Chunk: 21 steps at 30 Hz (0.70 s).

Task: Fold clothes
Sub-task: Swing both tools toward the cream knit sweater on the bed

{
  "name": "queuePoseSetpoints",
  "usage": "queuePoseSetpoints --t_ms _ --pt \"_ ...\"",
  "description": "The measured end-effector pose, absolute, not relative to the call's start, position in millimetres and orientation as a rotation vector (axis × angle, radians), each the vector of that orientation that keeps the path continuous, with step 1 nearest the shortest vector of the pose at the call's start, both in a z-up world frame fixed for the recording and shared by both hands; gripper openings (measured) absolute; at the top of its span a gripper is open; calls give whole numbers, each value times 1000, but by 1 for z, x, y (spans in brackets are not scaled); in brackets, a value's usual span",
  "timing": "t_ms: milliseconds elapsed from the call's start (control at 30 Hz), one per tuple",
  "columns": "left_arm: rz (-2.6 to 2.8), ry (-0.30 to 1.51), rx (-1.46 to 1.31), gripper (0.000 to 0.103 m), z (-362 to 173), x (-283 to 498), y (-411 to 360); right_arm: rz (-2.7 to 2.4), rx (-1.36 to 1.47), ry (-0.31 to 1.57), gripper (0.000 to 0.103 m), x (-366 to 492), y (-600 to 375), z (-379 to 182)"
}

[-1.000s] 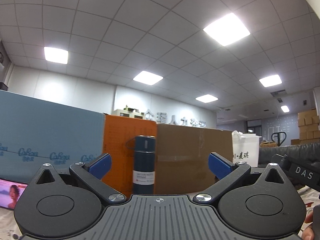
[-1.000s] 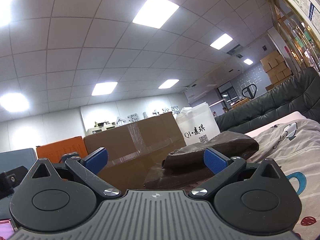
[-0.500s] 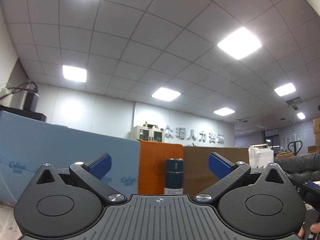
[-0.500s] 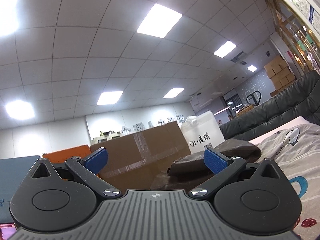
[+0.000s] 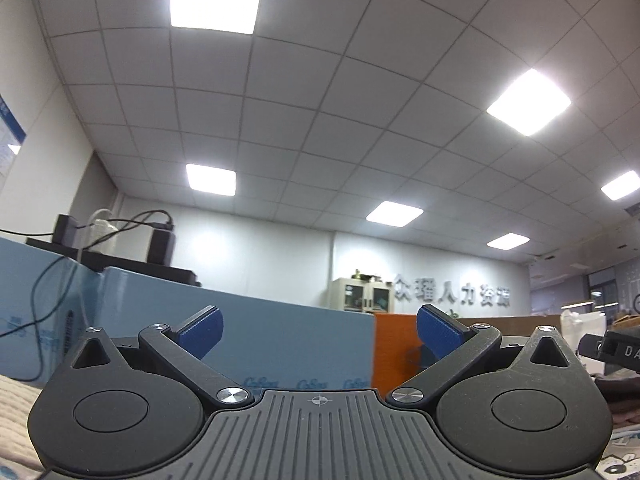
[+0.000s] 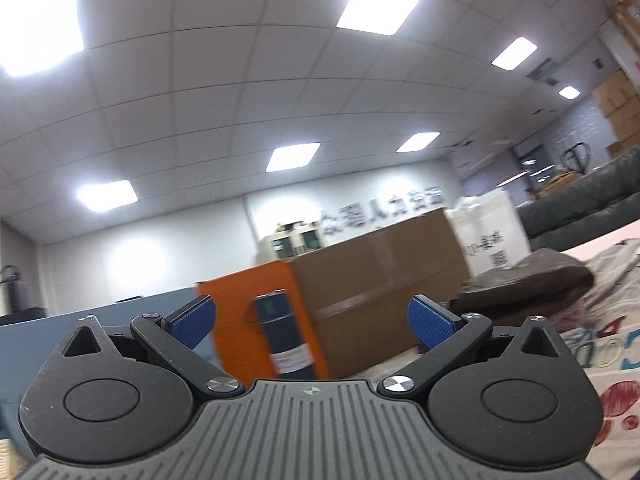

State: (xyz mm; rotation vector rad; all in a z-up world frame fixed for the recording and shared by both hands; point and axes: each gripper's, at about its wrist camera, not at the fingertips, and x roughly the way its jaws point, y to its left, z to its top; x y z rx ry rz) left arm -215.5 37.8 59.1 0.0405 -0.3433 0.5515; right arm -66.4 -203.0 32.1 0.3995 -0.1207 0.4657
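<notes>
A dark brown folded garment point(image 6: 528, 284) lies at the right of the right wrist view, on a patterned sheet point(image 6: 612, 344). My right gripper point(image 6: 310, 320) is open and empty, tilted up toward the ceiling, left of the garment and apart from it. My left gripper point(image 5: 319, 326) is open and empty, also pointing up at the ceiling and far wall. A strip of dark cloth point(image 5: 618, 392) shows at the right edge of the left wrist view. The other gripper's body point(image 5: 612, 350) pokes in there too.
A blue board point(image 5: 280, 344), an orange box point(image 6: 248, 300), a dark flask point(image 6: 286, 340) and a brown cardboard box point(image 6: 380, 280) stand in a row ahead. A white bag point(image 6: 488, 228) and a dark sofa point(image 6: 592, 208) are at the right.
Both grippers have swung to the left; the left one has also tilted further up. The flask has left the left wrist view and entered the right wrist view. Both stay open.
</notes>
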Motion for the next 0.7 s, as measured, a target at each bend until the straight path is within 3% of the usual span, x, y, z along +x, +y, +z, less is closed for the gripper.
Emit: queuePoseSetpoints --t_ms 700 --pt "767 -280 4 103 59 -286 86 867 387 50 103 -98 -106 45"
